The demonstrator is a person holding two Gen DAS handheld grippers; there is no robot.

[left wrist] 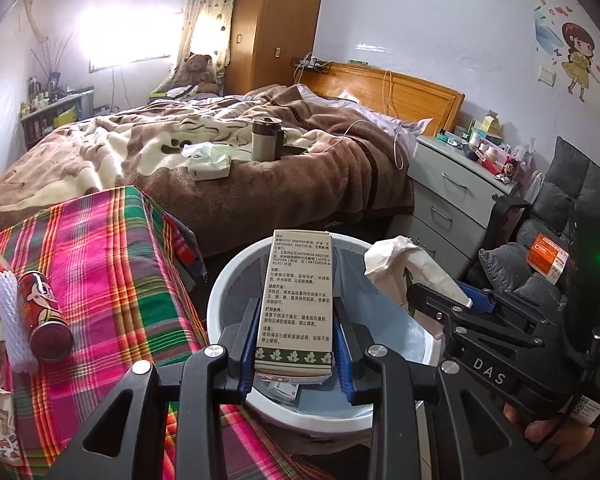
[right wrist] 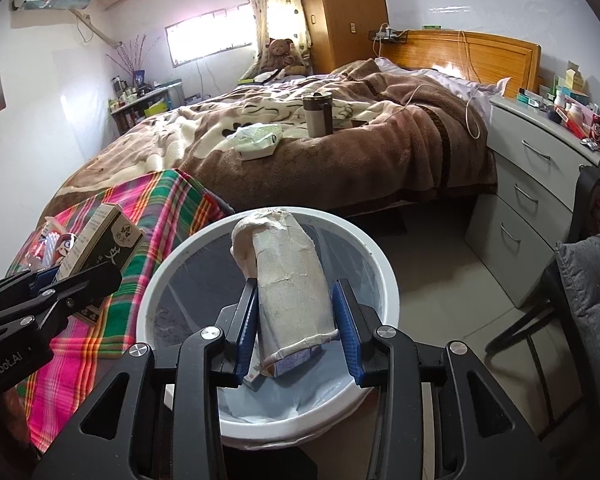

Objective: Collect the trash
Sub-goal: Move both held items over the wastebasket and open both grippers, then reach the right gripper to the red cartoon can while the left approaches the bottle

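My left gripper (left wrist: 296,320) is shut on a tall beige carton (left wrist: 296,292) printed with text, held upright over the white bin (left wrist: 220,292). In the right wrist view the same carton (right wrist: 100,240) and left gripper (right wrist: 72,276) show at the left of the bin's rim (right wrist: 152,292). A crumpled whitish paper bag (right wrist: 284,256) stands between the blue pads of my right gripper (right wrist: 295,292), hanging above the bin's mouth. The left wrist view shows that bag (left wrist: 396,264) and right gripper (left wrist: 444,300) at the bin's right edge. Small packaging (left wrist: 284,390) lies in the lined bin.
A plaid-covered table (left wrist: 112,280) left of the bin carries a red can (left wrist: 44,320) and a white brush (left wrist: 14,320). Behind stands a bed (right wrist: 340,152) with a tissue pack (right wrist: 258,142) and a flask (right wrist: 318,114). Grey drawers (right wrist: 540,184) and a cushioned chair (right wrist: 588,280) are at the right.
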